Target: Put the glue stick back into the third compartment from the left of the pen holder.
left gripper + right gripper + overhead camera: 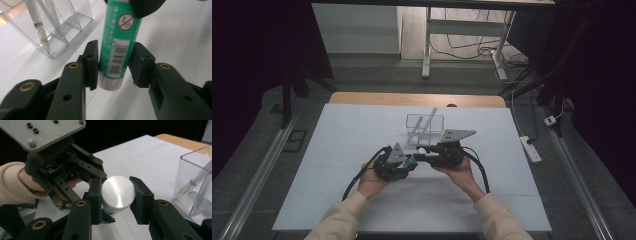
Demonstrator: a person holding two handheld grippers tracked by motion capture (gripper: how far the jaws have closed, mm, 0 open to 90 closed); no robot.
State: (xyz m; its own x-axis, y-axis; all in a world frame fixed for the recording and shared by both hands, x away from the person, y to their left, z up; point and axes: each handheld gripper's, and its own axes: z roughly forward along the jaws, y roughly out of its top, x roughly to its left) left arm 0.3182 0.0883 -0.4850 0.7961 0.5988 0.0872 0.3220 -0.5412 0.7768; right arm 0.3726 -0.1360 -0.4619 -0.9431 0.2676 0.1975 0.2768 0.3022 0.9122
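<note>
Glue stick (413, 161): mid-frame above the counter (337, 150), long axis level between your grippers. Left gripper (113, 66) jaws half-spread, grasping its base; right gripper (116, 196) jaws clamping the white cap (118, 192).

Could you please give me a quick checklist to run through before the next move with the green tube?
1. Left gripper around the green tube near its white base: ok, though firm pad contact: cannot tell.
2. Right gripper at the tube's white cap: ok; the left pad touches, the right: cannot tell.
3. Tube held above the table: ok.
4. Clear container upright behind the grippers: ok.
5. Pens standing in the container: ok.
</note>
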